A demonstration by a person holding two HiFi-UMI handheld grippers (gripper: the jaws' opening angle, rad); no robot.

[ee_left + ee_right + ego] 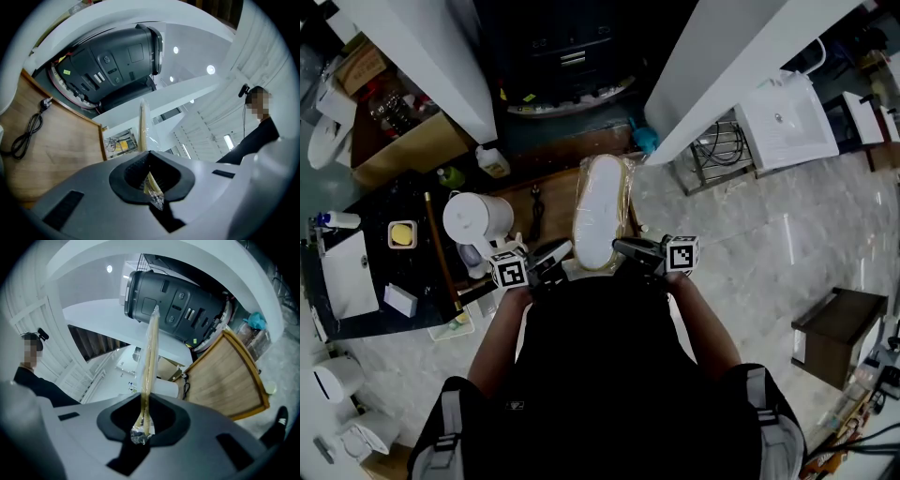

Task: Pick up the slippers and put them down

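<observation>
A pair of white slippers sealed in a clear plastic pack [598, 211] hangs level above the wooden table [551, 192], held at its near end from both sides. My left gripper [555, 253] is shut on the pack's left corner and my right gripper [628, 248] on its right corner. In the left gripper view the pack [143, 124] shows edge-on as a thin yellowish strip, its crumpled plastic pinched in the left gripper [151, 182]. The right gripper view shows the same strip [151, 348] running up from the right gripper [143, 423], whose jaws pinch the plastic.
A white kettle [476, 217] and a black cord [535, 214] lie on the table left of the pack. A dark counter [366, 309] with small items is at far left. A wire rack [722, 145], a white sink [783, 117] and a brown stool [836, 333] stand on the right.
</observation>
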